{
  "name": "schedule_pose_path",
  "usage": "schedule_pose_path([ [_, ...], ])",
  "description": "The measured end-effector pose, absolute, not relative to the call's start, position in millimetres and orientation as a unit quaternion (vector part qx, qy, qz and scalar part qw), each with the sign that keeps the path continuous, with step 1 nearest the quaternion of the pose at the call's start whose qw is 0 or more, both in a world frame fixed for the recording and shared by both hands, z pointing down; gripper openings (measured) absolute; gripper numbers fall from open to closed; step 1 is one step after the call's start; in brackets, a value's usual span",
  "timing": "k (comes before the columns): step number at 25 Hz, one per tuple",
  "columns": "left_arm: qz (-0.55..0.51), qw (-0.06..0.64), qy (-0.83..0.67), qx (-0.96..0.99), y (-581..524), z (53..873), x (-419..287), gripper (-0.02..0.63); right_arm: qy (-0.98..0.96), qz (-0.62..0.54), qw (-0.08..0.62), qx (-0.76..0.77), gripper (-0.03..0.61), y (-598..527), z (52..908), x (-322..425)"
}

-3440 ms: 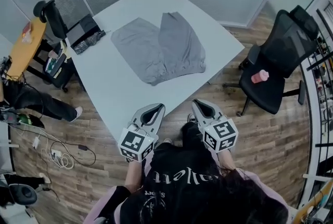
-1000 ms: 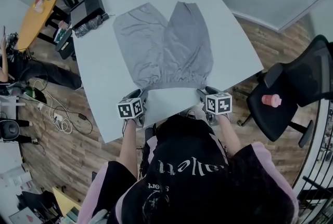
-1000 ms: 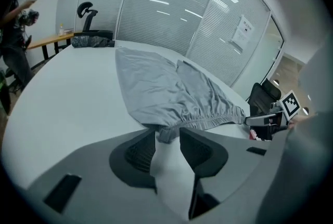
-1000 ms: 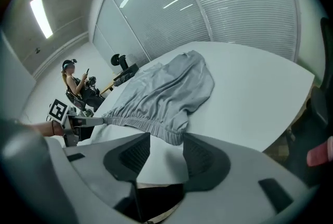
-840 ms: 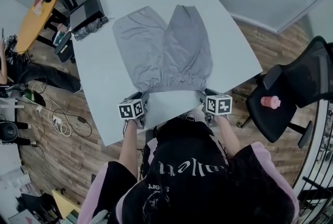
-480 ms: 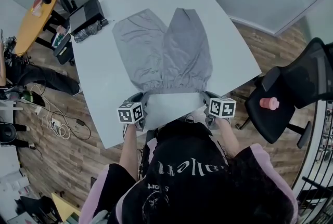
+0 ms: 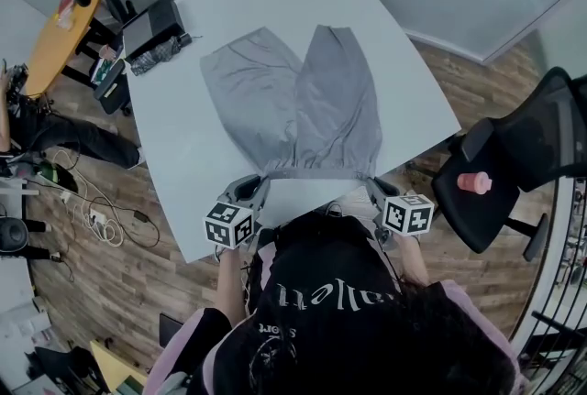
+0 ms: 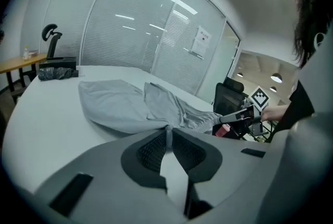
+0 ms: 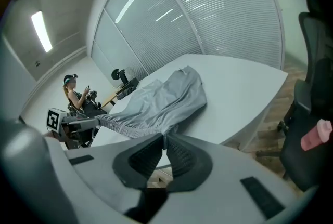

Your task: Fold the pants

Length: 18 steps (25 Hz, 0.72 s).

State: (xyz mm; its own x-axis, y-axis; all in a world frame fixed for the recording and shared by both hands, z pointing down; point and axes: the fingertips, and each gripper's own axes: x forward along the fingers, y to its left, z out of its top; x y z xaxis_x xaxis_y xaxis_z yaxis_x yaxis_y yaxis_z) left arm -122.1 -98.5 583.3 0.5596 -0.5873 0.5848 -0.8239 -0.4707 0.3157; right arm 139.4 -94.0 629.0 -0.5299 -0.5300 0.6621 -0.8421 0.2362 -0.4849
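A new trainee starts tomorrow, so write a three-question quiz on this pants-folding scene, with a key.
1. True or false: the left tongs and the right tongs each pinch the waistband of the grey fabric pants.
2. Fill in: the pant legs rest on the white table and point ___ from the person.
3. The pink cylindrical object lies on: A) the table B) the black office chair C) the wooden floor.

Key: 1 true (both tongs' jaws have just been closing, with waistband cloth between them); 2 away; 3 B.
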Motion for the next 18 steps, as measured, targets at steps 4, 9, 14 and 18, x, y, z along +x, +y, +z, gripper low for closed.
schedule_pose_path([
  [4, 0.179, 0.262, -0.41, 0.855, -90, 545, -111, 0.054, -0.778, 0.415, 0.169, 0.441, 0.038, -80, 597, 143],
  [9, 0.143, 0.215, -0.412, 0.874, -95, 499, -113, 0.052, -0.792, 0.411, 0.108, 0.438, 0.038, -79, 549, 149],
  [14, 0.145, 0.177, -0.42, 0.878, -124, 482, -123, 0.052, -0.811, 0.385, 0.089, 0.432, 0.038, -101, 523, 147],
  [18, 0.159, 0.146, -0.423, 0.88, -154, 474, -130, 0.052, -0.824, 0.358, 0.096, 0.428, 0.038, -132, 519, 141],
])
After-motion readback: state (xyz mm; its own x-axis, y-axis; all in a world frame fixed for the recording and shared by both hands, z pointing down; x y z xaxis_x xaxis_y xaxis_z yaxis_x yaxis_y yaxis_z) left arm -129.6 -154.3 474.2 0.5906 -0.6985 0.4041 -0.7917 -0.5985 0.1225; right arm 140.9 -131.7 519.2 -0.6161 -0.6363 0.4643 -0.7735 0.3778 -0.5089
